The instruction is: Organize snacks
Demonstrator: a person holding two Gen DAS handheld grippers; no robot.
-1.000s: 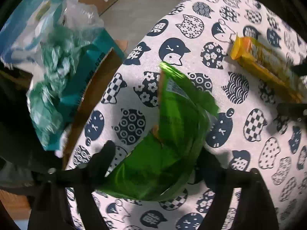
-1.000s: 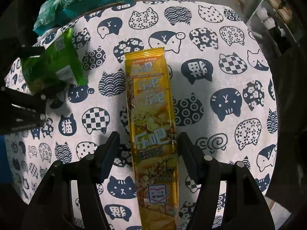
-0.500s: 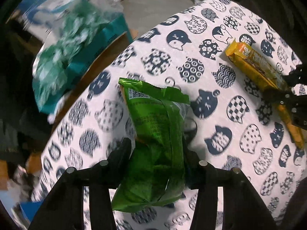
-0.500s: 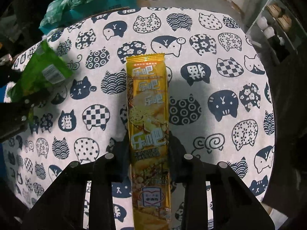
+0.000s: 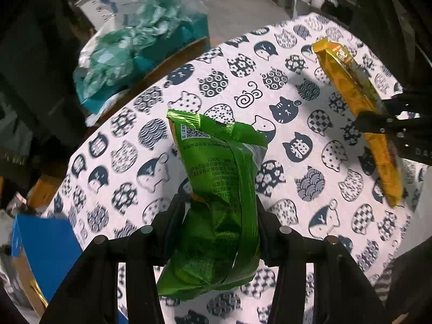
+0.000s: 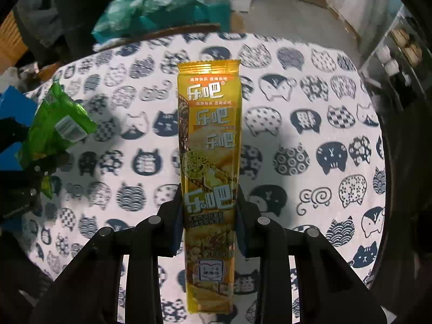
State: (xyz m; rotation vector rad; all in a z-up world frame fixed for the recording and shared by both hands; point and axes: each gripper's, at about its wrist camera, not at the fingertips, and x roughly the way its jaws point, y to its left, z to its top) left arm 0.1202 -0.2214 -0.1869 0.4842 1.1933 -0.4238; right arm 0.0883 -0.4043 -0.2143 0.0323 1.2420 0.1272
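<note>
Both grippers (apparently lifted) gripping snacks

I see 2 snacks lifted above the table: a crumpled green snack bag (image 5: 216,189) and a long yellow snack pack (image 6: 209,162), well apart.

Left hand-held gripper (image 5: 220,210) pointing steeply down, jaws clamped on something. Right hand-held gripper (image 6: 209,208) likewise, clamped narrow.
</note>
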